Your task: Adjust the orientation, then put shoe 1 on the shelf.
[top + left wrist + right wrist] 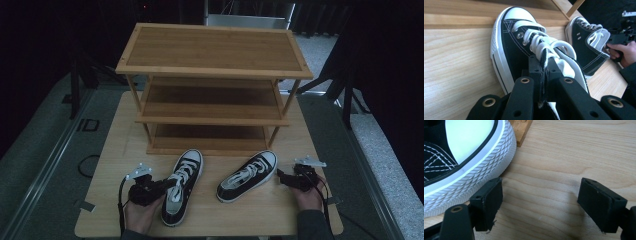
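- Canvas gives: our left gripper (167,184) is clamped on the soft collar of the left shoe (182,186), which lies on the table (120,150) with its toe toward the rack (212,95).
- We judge this shoe light but floppy; the pinched cloth may fold, so the lift should be slow.
- We see the right shoe (247,176) just beside it, angled, toe near the rack's foot.
- Our right gripper (540,202) sits with jaws spread and empty at that rubber toe cap; we would grip the collar instead, since rubber is stiff and rounded.
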Demonstrator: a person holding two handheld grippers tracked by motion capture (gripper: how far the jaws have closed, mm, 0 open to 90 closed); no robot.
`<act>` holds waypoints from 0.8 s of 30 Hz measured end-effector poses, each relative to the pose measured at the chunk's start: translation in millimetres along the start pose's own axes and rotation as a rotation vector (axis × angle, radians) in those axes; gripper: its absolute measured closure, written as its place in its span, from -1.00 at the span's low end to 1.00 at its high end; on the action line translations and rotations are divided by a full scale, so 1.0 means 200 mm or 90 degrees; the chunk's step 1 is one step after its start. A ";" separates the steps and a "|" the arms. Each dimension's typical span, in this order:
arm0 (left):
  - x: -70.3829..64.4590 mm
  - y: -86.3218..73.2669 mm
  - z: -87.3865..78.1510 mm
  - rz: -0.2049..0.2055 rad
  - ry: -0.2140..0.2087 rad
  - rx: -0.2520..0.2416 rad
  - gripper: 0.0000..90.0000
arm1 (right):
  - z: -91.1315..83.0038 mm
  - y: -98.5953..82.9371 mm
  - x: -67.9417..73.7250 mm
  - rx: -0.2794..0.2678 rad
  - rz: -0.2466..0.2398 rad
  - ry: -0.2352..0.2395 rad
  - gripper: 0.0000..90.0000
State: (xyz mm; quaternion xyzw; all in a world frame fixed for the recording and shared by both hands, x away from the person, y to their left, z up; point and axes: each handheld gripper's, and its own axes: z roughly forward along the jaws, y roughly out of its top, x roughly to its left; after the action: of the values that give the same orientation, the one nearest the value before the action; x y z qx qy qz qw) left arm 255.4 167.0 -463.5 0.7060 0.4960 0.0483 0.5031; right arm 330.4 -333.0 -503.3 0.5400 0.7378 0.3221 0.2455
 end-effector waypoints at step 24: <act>-0.03 0.10 -0.13 -0.002 -0.023 -0.021 0.93 | 0.00 0.00 0.00 0.000 0.001 0.000 -0.56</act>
State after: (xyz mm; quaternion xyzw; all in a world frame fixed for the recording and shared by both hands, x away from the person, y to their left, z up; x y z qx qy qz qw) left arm 250.6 180.6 -433.4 0.6980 0.4868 0.0428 0.5235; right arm 330.1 -332.7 -503.4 0.5404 0.7375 0.3221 0.2456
